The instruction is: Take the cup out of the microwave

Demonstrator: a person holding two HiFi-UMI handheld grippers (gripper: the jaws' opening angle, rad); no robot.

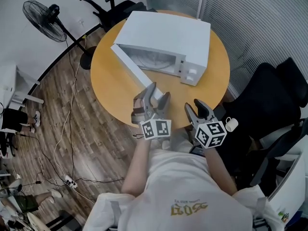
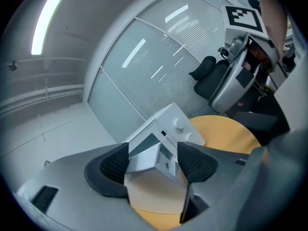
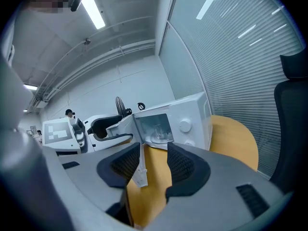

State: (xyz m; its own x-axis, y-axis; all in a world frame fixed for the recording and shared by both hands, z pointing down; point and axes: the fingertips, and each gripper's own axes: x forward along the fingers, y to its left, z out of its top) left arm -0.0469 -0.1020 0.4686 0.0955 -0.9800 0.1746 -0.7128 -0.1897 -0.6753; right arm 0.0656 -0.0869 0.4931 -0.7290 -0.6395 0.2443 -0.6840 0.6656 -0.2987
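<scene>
A white microwave (image 1: 168, 32) stands on the far half of a round wooden table (image 1: 115, 90). Its door (image 1: 132, 66) hangs wide open toward the left gripper. In the right gripper view a small clear cup (image 3: 158, 130) sits on the turntable inside the microwave (image 3: 185, 119); the head view does not show it clearly. My left gripper (image 1: 158, 96) hovers at the table's near edge, just past the door's tip, open and empty. The left gripper (image 2: 153, 160) looks at the door's end. My right gripper (image 1: 195, 107) is beside it, open and empty. The right gripper (image 3: 154, 165) points at the open cavity.
A black office chair (image 1: 274, 95) stands close to the right of the table, with a small white mug (image 1: 232, 124) by its near side. A standing fan (image 1: 43, 14) and another chair (image 1: 113, 6) are at the far left. Cables lie on the wood floor (image 1: 72, 129).
</scene>
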